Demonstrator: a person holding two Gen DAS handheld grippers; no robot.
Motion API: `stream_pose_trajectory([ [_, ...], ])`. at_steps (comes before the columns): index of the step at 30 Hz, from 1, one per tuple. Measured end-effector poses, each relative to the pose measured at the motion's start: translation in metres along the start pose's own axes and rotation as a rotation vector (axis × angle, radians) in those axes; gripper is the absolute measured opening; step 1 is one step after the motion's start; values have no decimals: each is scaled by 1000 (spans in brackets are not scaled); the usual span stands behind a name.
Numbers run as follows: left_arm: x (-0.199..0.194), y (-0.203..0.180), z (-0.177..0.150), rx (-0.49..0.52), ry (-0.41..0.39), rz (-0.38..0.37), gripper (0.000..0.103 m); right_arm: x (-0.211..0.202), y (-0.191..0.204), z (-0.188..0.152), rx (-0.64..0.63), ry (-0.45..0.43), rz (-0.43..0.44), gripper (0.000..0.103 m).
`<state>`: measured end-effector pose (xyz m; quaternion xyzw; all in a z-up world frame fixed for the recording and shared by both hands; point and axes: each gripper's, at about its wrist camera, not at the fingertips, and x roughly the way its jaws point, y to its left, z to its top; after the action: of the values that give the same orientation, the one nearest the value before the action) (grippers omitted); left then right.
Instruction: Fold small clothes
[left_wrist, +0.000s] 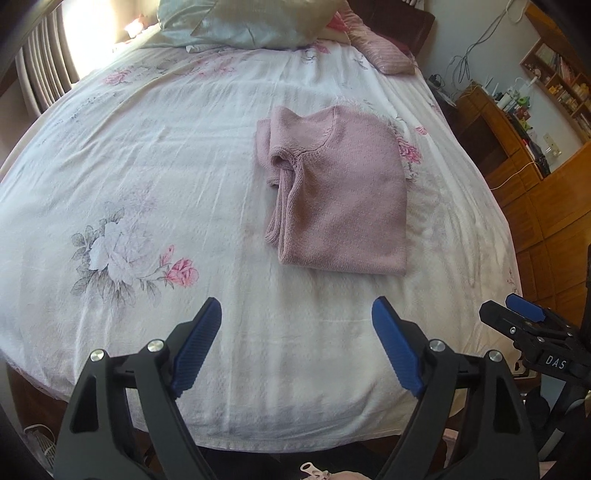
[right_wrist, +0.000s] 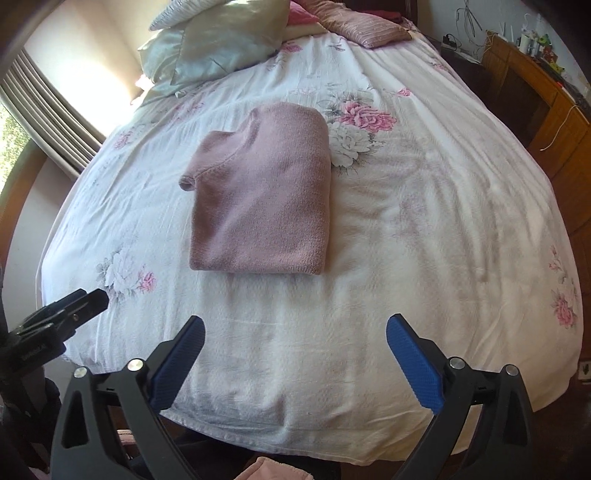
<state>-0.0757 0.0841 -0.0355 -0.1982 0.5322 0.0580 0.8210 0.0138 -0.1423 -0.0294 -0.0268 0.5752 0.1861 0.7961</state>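
1. A pink sweater is lying folded mid-bed, seemingly finished.
2. Left gripper and right gripper are hovering wide open and empty at the near edge, well clear.

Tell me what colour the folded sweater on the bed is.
Dusty pink; the folded sweater shows best in the right wrist view.

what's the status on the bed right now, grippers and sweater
Left hand-held gripper open, empty. Right hand-held gripper open, empty. Pink sweater folded on bedsheet. Nothing in the way.
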Motion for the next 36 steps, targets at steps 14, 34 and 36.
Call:
stream_pose_trajectory([
  [14,-37,-27,-22,22,-23,11,86,-54,4,-10,-20,-69,-56,99],
  [34,-70,-51,-26,56,-83,69,87,-84,10,-12,-81,-110,-114,99],
  [36,-69,-50,-25,53,-79,71,87,-82,9,-11,-82,-105,-115,99],
])
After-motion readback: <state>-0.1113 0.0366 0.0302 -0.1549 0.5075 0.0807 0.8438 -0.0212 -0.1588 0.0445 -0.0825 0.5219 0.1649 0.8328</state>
